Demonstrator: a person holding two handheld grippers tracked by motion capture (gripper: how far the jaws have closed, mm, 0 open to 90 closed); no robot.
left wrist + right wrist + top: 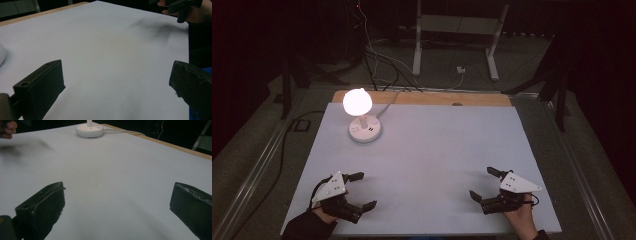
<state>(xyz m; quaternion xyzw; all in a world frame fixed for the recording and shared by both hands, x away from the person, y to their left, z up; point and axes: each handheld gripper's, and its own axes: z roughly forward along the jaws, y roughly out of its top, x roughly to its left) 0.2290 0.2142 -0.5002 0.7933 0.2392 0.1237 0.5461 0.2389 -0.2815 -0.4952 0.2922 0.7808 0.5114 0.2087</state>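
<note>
A small white desk lamp [363,120] stands lit at the back left of the white table [437,150], its glowing round head [357,101] above a round base [89,130] with a cord running off the far edge. My left gripper [363,190] rests near the front left corner, open, nothing between its jaws [117,82]. My right gripper [483,182] rests near the front right, open too, its jaws wide apart over bare tabletop [117,202]. Both point toward the table's middle, far from the lamp.
A wooden strip [422,98] runs along the table's far edge. Behind it lie cables [382,65] on the floor and a white metal stand [457,30]. The room around is dark. The other hand [195,12] appears far off in the left gripper view.
</note>
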